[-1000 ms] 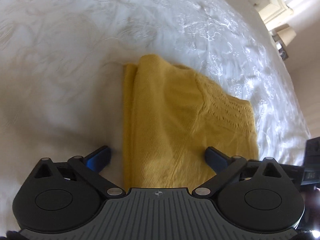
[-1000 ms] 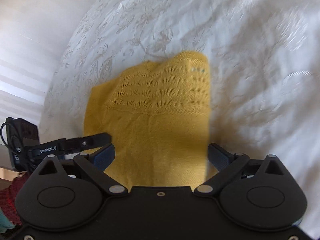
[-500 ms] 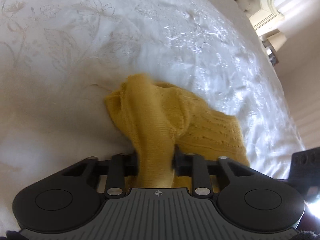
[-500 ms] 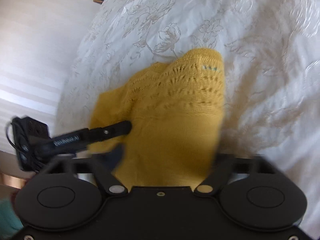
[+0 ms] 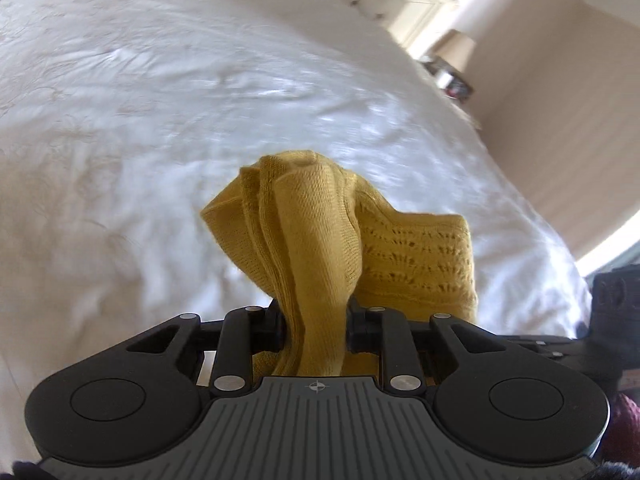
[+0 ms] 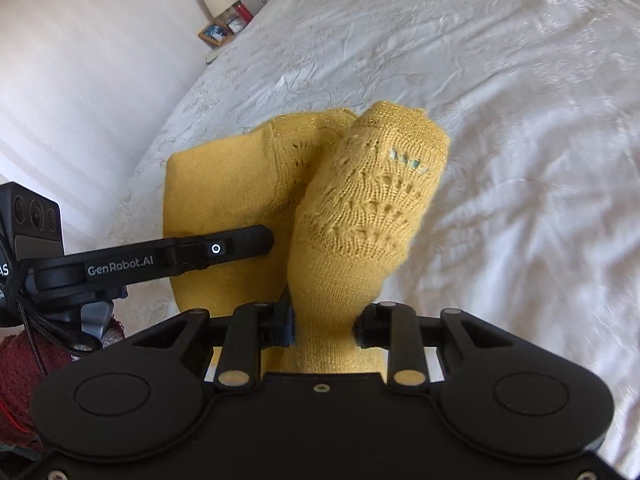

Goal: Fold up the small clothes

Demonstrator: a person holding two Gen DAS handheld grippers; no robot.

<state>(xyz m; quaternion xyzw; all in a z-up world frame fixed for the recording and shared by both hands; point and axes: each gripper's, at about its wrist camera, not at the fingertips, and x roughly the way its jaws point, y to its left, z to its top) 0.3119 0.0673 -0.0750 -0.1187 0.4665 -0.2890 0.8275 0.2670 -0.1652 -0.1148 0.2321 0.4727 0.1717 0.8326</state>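
White embroidered bedspread lay rumpled beneath. Left gripper pinched a bunched ribbed fold of the mustard knit jumper, lifted above it; right gripper, jaws just closed, clamped its lacy openwork end.

Mustard-yellow knitted garment with rows of openwork eyelets, lifted over the white bedspread with faint embroidered flowers; black tools.

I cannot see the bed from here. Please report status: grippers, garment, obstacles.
Left gripper and right gripper both shut on the yellow knit sweater. Sweater bunched, raised off white bedspread. Nothing in the way.
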